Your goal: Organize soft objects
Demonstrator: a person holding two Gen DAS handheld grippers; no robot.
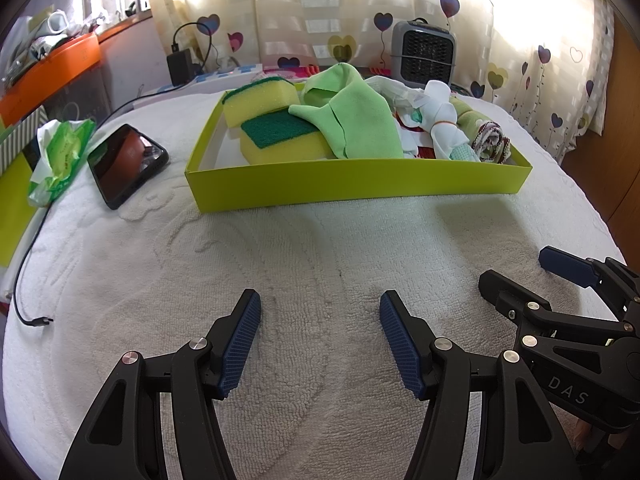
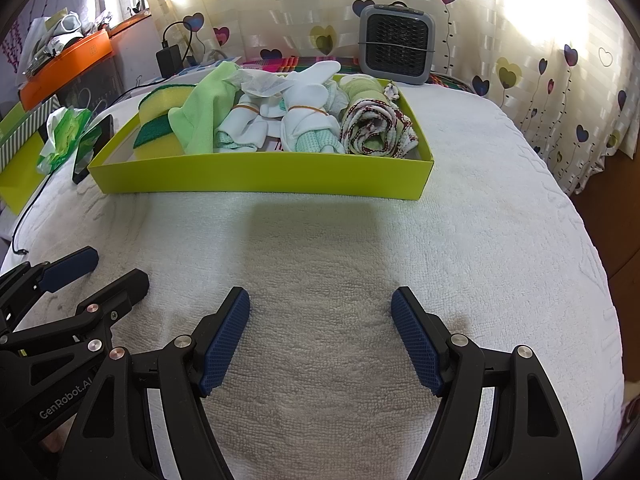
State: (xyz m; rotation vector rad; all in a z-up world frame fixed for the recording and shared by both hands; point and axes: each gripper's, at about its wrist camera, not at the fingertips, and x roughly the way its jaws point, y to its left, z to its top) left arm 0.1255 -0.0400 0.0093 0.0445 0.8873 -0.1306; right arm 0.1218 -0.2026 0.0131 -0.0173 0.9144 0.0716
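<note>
lime-green cardboard tray (image 1: 360, 186) sat on the white terry towel (image 1: 300, 280), holding the soft things: two yellow sponges (image 1: 280, 136) with green scouring faces at its left end, a light green cloth (image 1: 360, 120) draped beside them, white sock bundles (image 2: 304, 120) banded with rubber, and a rolled patterned towel (image 2: 372, 128) at its right end. left of the tray lay a black phone (image 1: 124, 164) and a tissue pack (image 1: 60, 152); behind it stood a grey heater (image 1: 422, 54). nothing lay between tray and grippers. left gripper (image 1: 320, 344) and right gripper (image 2: 320, 340) both gaped wide, empty, ribbed blue pads over bare towel.
</note>
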